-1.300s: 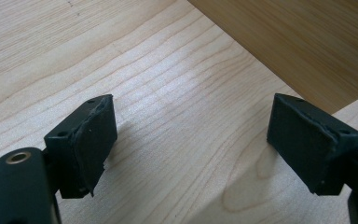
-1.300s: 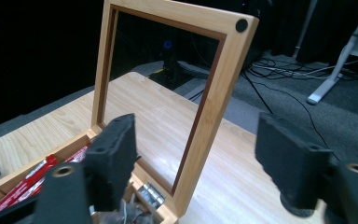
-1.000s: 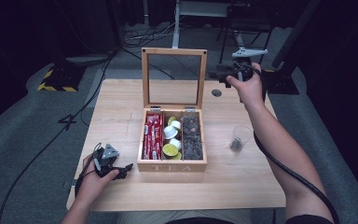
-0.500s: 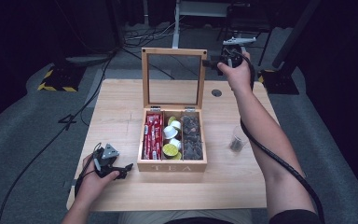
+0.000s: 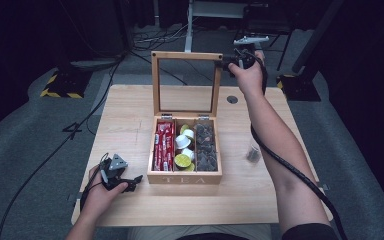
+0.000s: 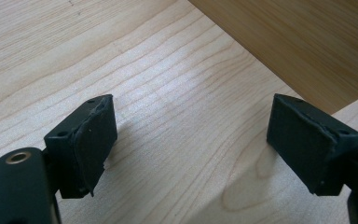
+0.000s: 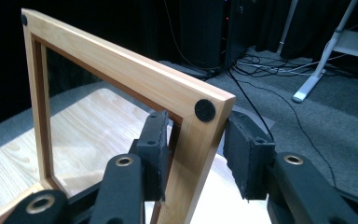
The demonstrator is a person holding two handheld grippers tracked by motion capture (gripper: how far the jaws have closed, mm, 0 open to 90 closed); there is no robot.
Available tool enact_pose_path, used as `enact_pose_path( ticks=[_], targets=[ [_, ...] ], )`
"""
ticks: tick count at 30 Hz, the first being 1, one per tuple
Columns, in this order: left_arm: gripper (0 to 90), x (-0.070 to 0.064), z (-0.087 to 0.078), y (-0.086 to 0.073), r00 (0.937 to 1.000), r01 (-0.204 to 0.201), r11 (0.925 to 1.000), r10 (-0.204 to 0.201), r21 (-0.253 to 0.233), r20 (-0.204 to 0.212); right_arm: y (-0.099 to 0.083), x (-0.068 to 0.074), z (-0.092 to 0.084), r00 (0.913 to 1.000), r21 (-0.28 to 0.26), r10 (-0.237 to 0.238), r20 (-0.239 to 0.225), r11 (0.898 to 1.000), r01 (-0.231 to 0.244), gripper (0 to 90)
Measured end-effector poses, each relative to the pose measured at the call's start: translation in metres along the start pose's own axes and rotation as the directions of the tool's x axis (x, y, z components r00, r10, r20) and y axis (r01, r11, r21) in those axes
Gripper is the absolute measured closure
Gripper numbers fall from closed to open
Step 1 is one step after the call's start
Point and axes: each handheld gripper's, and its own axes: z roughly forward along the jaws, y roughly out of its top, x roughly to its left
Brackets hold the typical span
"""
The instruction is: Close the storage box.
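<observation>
**A:** Two tools, one job. Which one has the lid?

**B:** High view: my right tool is at the top right corner of the lid. The lid stands upright on the back edge of the tea box, mid desk. My left tool rests on the desk just off the box's front left corner, well apart from the lid. The right one is clearly nearer.

**A:** Lid axis?

**B:** The hinge line runs left to right across the desk, along the box's back wall. The top rail is parallel to it. My read is that the lid must swing toward me and down over the compartments, so the tool has to follow an arc, not a straight push.

**A:** Left tool view?

**B:** My left tool is spread wide with nothing between the jaws, only bare desk. The box wall crosses ahead of it to the upper right. It's idle.

**A:** Right tool view?

**B:** My right tool straddles the lid frame just below the corner with the black bumper dot. The jaws have just been closing with the frame between them. One pad sits on the glass side against the wood and the other pad is just beside the outer face. I can't tell whether they're squeezing yet.

**A:** Risk?

**B:** It's a corner grip, off the lid's centre. I'd expect some twist on the hinges if I pull unevenly.
</observation>
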Motion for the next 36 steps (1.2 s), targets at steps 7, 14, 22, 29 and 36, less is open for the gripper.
enact_pose_path(
  ticks=[7,14,22,29,36],
  targets=[
    [16.4,0.0,0.0,0.0,1.0,-0.004,1.0,0.004,0.0,0.001,0.001,0.008,-0.013,0.9992,-0.003,-0.039,-0.003,0.999,0.039,63.6],
    [16.5,0.0,0.0,0.0,1.0,-0.002,1.0,0.002,0.001,0.002,-0.003,0.014,-0.028,0.9975,-0.026,-0.06,-0.037,0.998,0.059,66.0],
    [16.5,0.0,0.0,0.0,1.0,-0.002,1.0,0.002,0.001,0.002,-0.009,0.028,-0.05,0.9892,-0.039,-0.131,-0.066,0.991,0.129,65.9],
    [16.5,0.0,0.0,0.0,1.0,0.0,1.0,0.0,0.0,0.002,-0.018,0.038,-0.068,0.9782,-0.053,-0.175,-0.112,0.984,0.17,66.3],
    [16.4,0.0,0.0,0.0,1.0,-0.001,1.0,0.001,0.0,0.002,-0.029,0.056,-0.085,0.9701,-0.045,-0.212,-0.118,0.977,0.208,67.0]
  ],
)
